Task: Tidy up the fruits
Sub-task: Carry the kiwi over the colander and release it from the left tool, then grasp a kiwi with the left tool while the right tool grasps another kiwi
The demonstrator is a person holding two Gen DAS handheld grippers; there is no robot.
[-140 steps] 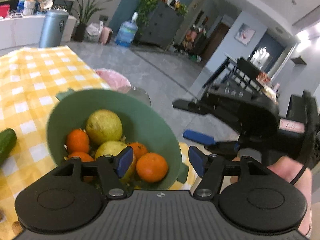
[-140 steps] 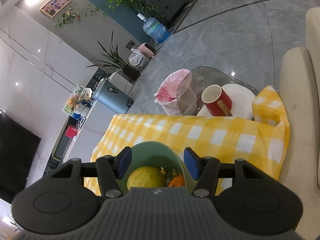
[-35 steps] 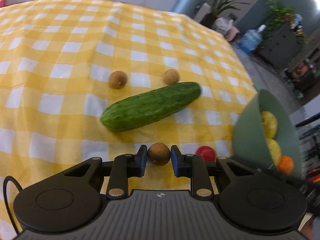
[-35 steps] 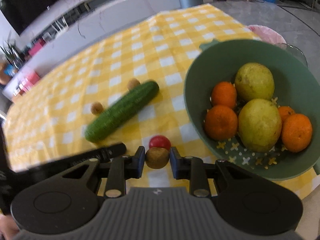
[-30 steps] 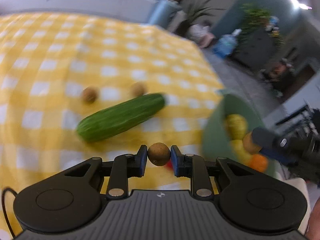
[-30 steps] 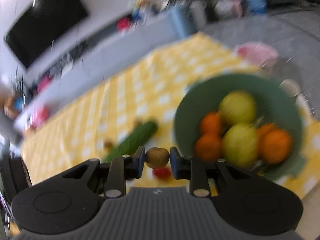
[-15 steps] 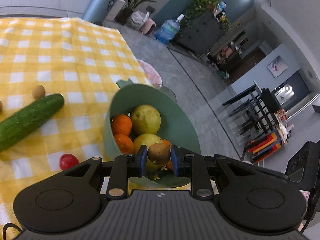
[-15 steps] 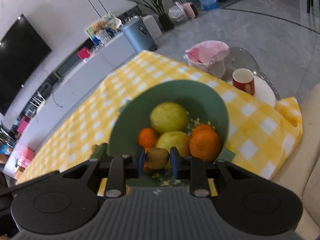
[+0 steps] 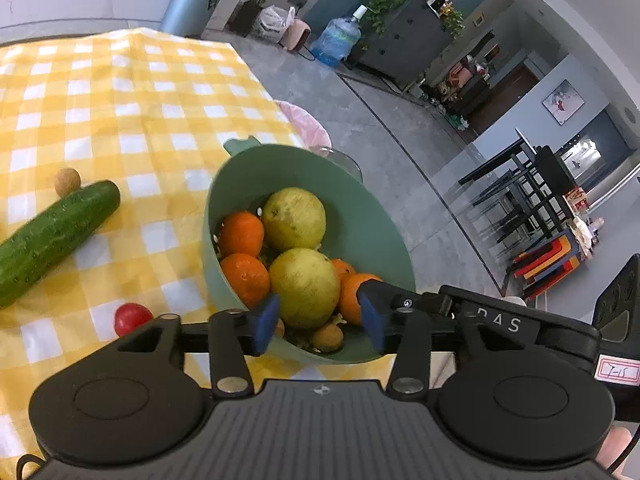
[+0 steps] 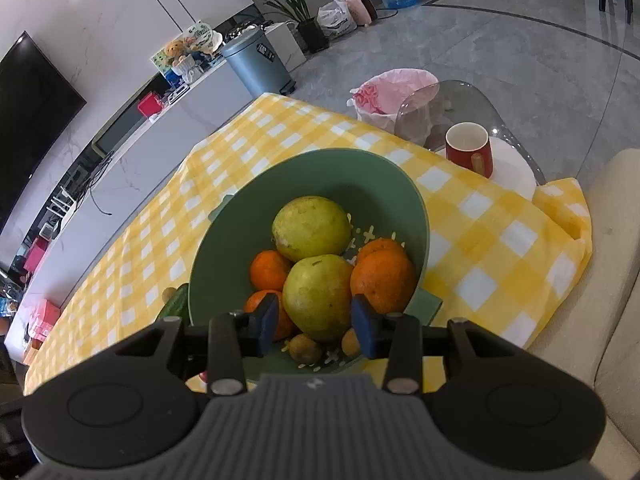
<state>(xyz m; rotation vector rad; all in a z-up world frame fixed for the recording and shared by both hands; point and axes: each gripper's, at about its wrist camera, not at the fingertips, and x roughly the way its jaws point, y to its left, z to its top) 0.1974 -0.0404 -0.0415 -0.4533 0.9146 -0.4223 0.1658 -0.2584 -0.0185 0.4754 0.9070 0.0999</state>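
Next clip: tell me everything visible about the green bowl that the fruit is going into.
The round sage-green bowl, matte and plastic-looking, is a colander: small cross-shaped holes pierce its floor and wall, and a flat tab handle juts from its rim on two sides. It stands on the yellow-and-white checked tablecloth near the table's corner. Inside lie two large yellow-green fruits, several oranges and small brown round fruits at the near wall. Neither gripper's fingers touch it.
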